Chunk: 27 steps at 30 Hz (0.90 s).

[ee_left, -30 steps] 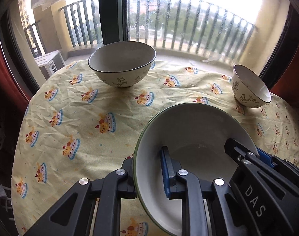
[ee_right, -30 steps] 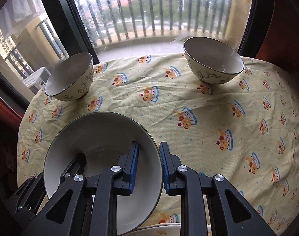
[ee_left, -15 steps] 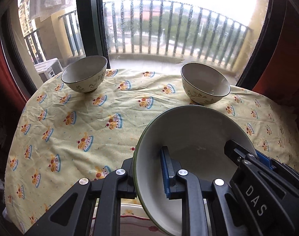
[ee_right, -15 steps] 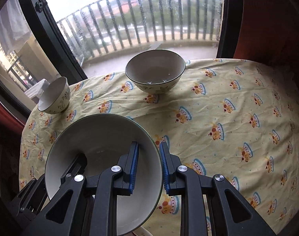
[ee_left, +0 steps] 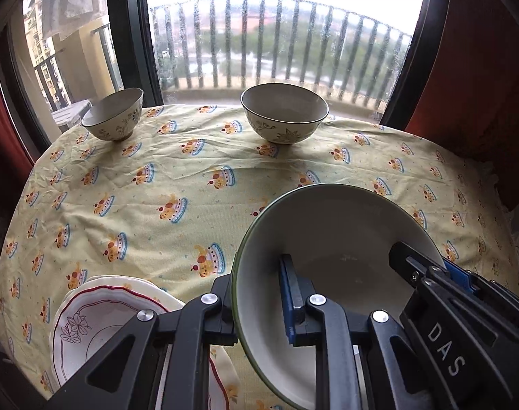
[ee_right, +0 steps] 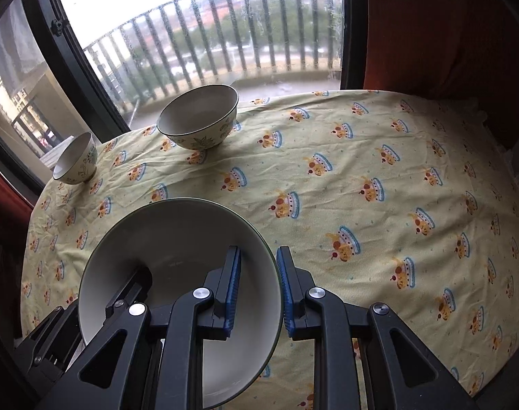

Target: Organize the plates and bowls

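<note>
held: large bowl pinched at opposite rims by left gripper and right gripper, above worktop
done: plates stacked
left: two bowls unstacked

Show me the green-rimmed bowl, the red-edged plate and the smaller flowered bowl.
green-rimmed bowl point(ee_left: 331, 225), left wrist view, inner wall.
red-edged plate point(ee_left: 92, 321), left wrist view, flower-printed inside.
smaller flowered bowl point(ee_left: 114, 126), left wrist view, outer side.

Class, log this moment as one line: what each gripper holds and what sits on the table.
left gripper: shut on green-rimmed bowl | right gripper: shut on same bowl, opposite rim | on tablecloth: large floral bowl, small floral bowl, red-trimmed plates
</note>
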Each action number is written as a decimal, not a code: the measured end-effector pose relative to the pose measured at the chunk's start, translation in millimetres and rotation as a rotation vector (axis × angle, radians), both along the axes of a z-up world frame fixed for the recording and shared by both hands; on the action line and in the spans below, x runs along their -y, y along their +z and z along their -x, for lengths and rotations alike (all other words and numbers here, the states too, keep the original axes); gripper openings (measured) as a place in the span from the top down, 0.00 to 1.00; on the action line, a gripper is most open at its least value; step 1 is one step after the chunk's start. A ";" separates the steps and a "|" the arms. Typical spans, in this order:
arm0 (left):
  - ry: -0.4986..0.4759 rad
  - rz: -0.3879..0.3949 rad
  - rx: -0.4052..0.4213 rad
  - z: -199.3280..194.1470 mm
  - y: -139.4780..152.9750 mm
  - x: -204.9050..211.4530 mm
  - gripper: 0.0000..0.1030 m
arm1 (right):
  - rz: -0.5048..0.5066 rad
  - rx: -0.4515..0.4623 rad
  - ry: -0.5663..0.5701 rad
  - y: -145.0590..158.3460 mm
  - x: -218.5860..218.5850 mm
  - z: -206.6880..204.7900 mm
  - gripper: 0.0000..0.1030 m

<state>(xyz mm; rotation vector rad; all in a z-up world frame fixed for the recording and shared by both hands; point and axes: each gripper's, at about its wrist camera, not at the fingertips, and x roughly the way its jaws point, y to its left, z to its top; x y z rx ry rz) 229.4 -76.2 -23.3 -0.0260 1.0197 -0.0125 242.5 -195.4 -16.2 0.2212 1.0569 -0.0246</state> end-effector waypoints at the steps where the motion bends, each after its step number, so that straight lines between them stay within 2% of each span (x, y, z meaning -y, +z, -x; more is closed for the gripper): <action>1: -0.007 0.000 -0.005 2.9 -2.3 2.7 0.85 | -0.002 -0.004 -0.004 -2.3 3.5 3.4 0.75; 11: -0.042 0.008 -0.104 35.6 -26.6 19.7 0.85 | 0.005 -0.064 -0.030 -26.0 24.0 43.0 0.75; 22: -0.059 -0.026 -0.139 52.1 -31.9 21.7 0.85 | -0.047 -0.120 -0.041 -36.6 28.5 62.0 0.76; 27: -0.077 -0.053 -0.206 56.7 -39.6 18.7 0.85 | -0.057 -0.144 -0.028 -41.5 24.0 69.2 0.76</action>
